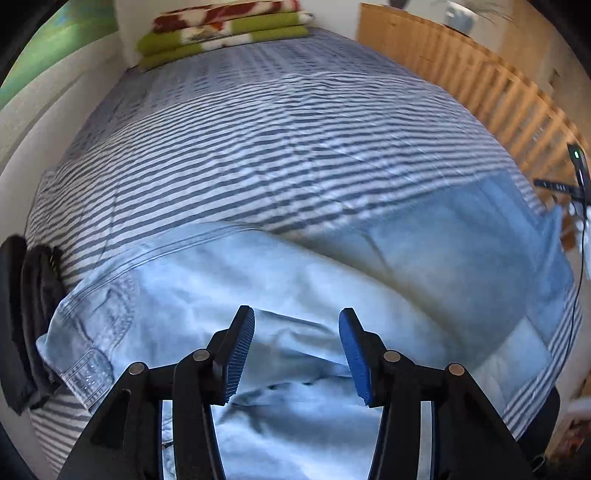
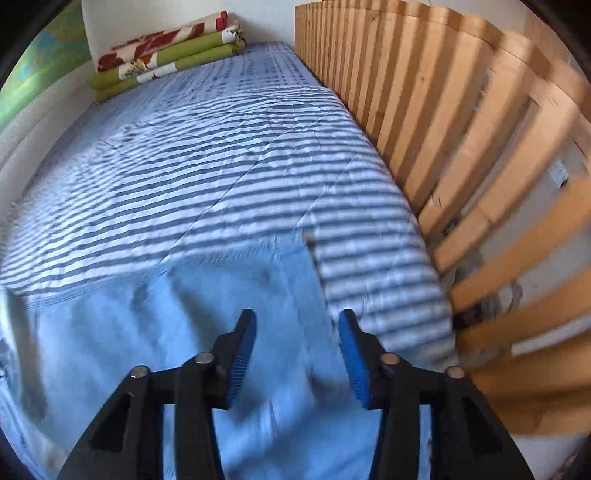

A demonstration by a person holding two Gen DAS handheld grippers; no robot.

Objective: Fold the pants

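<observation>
Light blue denim pants [image 1: 229, 280] lie folded across the near end of a bed with a blue-and-white striped cover [image 1: 258, 147]. The waistband and a pocket show at the left in the left wrist view. My left gripper [image 1: 296, 325] hovers over the denim, open, with nothing between its blue pads. In the right wrist view the pants [image 2: 184, 314] spread over the lower left, their edge near the right side of the bed cover [image 2: 221, 166]. My right gripper [image 2: 297, 328] is open above that edge, not touching the cloth.
A folded green, red and white blanket [image 1: 225, 29] lies at the far end of the bed. A wooden slatted rail [image 2: 461, 166] runs along the right side. A black object [image 1: 26, 314] sits at the bed's left edge. A white wall borders the left.
</observation>
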